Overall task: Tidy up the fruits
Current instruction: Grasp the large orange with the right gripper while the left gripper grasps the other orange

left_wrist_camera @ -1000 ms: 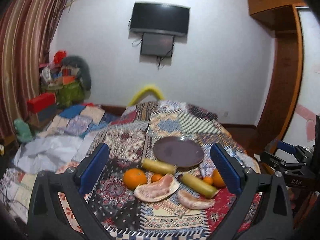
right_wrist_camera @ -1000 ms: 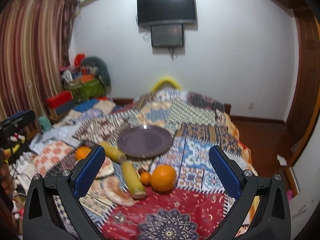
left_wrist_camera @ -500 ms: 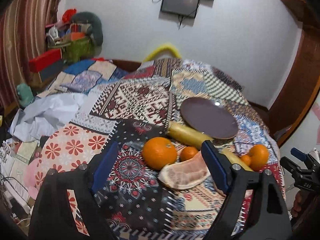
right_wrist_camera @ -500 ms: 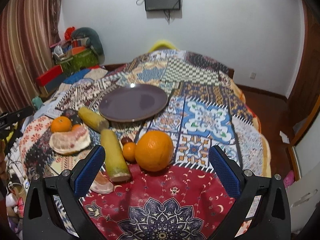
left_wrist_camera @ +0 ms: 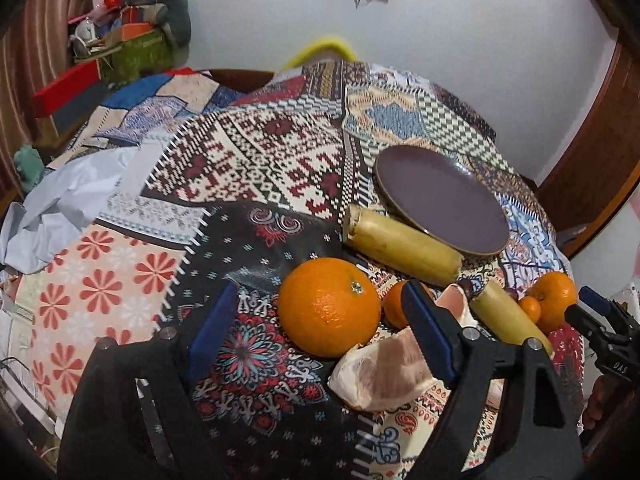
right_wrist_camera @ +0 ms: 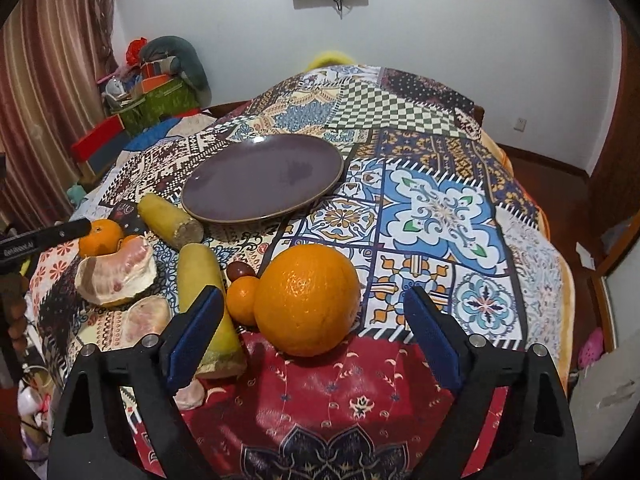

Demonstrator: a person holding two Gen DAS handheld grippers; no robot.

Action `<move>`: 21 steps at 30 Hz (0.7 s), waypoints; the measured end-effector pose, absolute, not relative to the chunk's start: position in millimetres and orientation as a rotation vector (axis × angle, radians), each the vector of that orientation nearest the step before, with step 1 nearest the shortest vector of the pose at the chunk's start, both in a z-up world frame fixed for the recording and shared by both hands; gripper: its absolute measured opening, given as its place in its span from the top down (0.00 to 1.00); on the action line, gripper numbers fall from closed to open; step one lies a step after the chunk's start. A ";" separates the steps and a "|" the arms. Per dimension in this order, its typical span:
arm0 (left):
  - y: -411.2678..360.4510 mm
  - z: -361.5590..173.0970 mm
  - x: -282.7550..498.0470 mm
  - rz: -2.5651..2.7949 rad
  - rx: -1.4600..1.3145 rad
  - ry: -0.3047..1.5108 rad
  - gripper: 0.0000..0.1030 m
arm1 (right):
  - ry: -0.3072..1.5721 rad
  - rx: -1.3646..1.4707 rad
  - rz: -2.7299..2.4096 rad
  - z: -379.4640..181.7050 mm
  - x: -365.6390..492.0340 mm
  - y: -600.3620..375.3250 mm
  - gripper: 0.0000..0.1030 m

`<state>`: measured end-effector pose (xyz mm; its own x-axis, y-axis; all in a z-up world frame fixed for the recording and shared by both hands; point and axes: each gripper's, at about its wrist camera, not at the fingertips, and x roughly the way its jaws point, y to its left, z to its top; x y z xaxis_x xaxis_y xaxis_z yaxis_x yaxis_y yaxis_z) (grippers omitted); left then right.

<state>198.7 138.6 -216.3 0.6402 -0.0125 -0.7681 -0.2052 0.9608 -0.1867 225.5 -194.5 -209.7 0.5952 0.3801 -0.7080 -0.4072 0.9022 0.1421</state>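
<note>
Framing a big orange (left_wrist_camera: 329,307) is the left gripper (left_wrist_camera: 320,322), fingers spread; right gripper (right_wrist_camera: 314,326) likewise spread around another orange (right_wrist_camera: 307,300). Firm, round, roll-prone; widest middle should be gripped.

Left gripper (left_wrist_camera: 320,332): black frame, two blue ribbed pads (left_wrist_camera: 212,326), silver screws at finger bases. Right gripper (right_wrist_camera: 316,328): same build, black arms, blue pads (right_wrist_camera: 430,340), silver screws. In left view, right gripper side shows white "DAS" marking. Bit of skin visible below it.
</note>
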 end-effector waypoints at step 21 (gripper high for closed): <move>127.9 -243.3 220.2 0.102 -0.254 0.930 0.38 | 0.871 0.027 0.540 -225.8 243.7 -196.1 0.41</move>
